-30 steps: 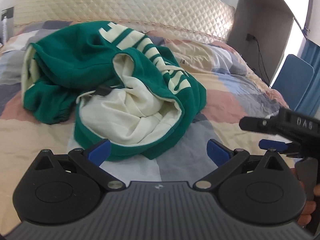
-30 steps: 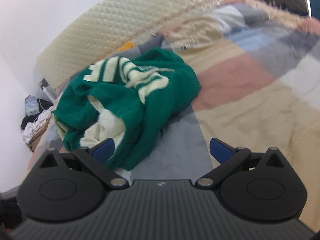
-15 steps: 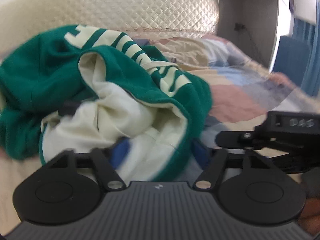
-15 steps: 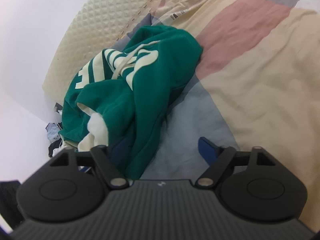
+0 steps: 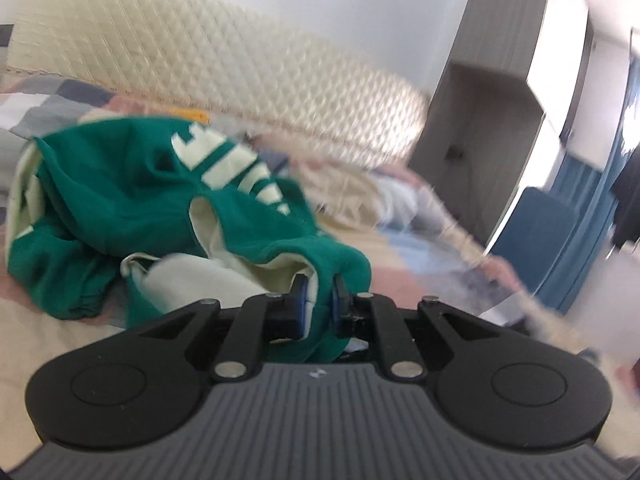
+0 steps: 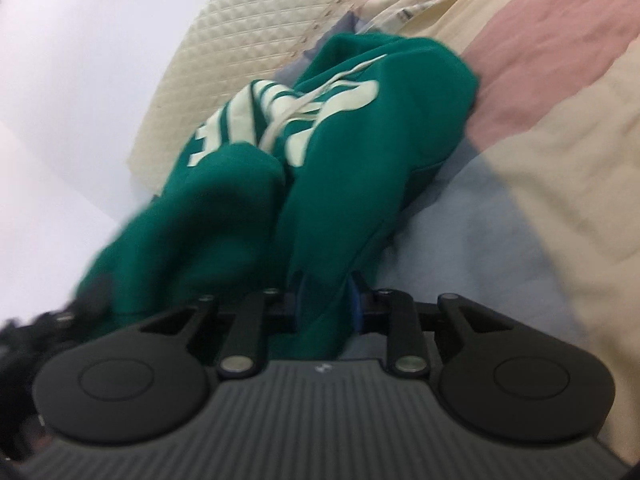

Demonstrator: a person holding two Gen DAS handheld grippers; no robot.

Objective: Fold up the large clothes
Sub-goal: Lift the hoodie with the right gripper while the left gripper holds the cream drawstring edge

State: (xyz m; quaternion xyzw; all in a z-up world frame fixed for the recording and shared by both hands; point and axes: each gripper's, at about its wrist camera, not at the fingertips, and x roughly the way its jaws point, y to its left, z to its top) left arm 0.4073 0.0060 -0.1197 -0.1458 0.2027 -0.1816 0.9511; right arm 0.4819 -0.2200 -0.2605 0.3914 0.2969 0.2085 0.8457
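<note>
Patchwork bedding covered one bed (image 5: pixel 400 240), backed by one quilted cream headboard (image 5: pixel 240 88). One green hoodie (image 5: pixel 132 200) with cream lettering lay crumpled on it. Two grippers pointed slightly downward: the left gripper (image 5: pixel 318 296) and right gripper (image 6: pixel 326 296) had just been closing, each clamped on the hoodie's hem.

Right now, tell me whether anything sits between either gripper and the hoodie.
Nothing visible does. The left gripper, whose jaws have just been closing, pinches the hoodie at its green and cream edge. The right gripper, also just closing, clamps a green fold. The bed beside it shows only the quilt.
</note>
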